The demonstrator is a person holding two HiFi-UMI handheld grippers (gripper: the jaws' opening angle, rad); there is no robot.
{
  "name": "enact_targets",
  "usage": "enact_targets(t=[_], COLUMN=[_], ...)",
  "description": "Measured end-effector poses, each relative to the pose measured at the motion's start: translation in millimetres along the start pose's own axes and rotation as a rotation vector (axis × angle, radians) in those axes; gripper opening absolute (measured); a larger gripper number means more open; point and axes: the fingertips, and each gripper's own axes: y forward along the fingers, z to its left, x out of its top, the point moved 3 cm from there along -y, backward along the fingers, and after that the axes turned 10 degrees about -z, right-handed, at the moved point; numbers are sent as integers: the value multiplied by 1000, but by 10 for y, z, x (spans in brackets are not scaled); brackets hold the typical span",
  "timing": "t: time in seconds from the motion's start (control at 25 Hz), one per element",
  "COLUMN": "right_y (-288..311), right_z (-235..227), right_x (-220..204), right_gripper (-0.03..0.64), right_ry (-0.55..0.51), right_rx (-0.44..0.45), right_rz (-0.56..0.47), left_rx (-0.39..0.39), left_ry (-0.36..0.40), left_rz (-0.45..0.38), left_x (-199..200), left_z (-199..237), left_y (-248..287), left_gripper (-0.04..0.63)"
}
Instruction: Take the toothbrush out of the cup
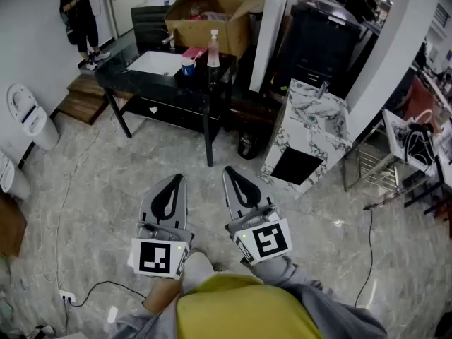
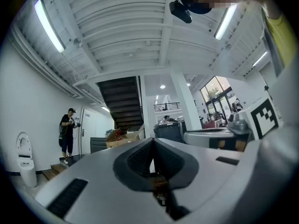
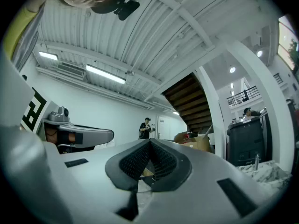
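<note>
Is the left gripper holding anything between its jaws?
No, the left gripper has its jaws closed together, tip against tip, with nothing between them.

left gripper jaws together, a person standing beyond at left.

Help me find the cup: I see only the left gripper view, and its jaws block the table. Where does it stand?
Observer: The blue cup stands on the black table, beside the white basin.
Operator: Anything close to it?
Observer: A clear bottle stands next to it, on the side away from the basin.
Operator: Is the right gripper free?
Observer: The right gripper is shut and empty, over the floor, well short of the table.
</note>
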Motion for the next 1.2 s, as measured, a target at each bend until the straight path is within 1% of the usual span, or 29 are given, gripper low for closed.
enact_targets(t=[0.12, 0.32, 0.48, 0.6, 0.76, 0.96, 1.2], right_y=[124, 484, 886, 1298, 1888, 2553, 3038], right_z=[-135, -256, -427, -552, -684, -881, -1092], right_x=[-58, -273, -526, -705, -918, -1185, -1498], right_gripper=[11, 14, 50, 72, 89, 98, 104], right_ry=[23, 6, 14, 20, 25, 26, 35], right_rx=[-3, 4, 4, -3, -14, -44, -95], right_rz=[-18, -20, -18, -21, -18, -21, -5], left_rx=[-3, -7, -19, -29, -25, -35, -64], left_ry=[-3, -15, -18, -23, -59, -56, -73], left_rz=[0, -4, -12, -9, 12, 10, 33], left_x=[-78, -290, -495, -641, -840, -1056, -1362], left_z=[68, 345, 618, 914, 1378, 1918, 2304], left_y=[167, 480, 832, 1142, 1544, 2052, 2493], left_gripper=[2, 2, 2, 2, 2, 2, 2])
